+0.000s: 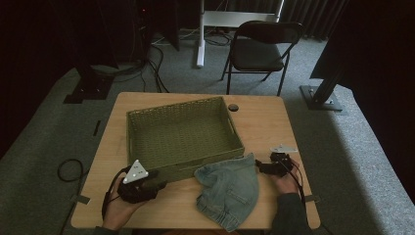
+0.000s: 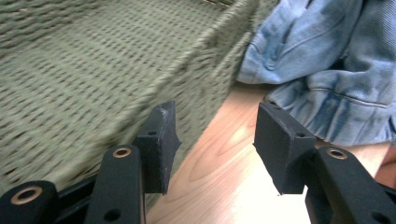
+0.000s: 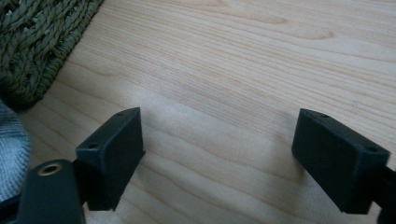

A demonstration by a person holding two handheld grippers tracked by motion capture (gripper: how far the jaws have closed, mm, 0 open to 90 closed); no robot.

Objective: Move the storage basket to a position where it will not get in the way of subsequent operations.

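While denim garment [image 1: 228, 188] lies beside basket [image 1: 147, 117] | both jaws apart, empty.

Faded denim garment [image 1: 227, 188] — woven basket [image 1: 181, 134]

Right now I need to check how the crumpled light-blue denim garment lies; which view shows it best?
The high view: the crumpled light-blue denim garment shows whole, by the basket. The left gripper view shows folds; the right gripper view, an edge.
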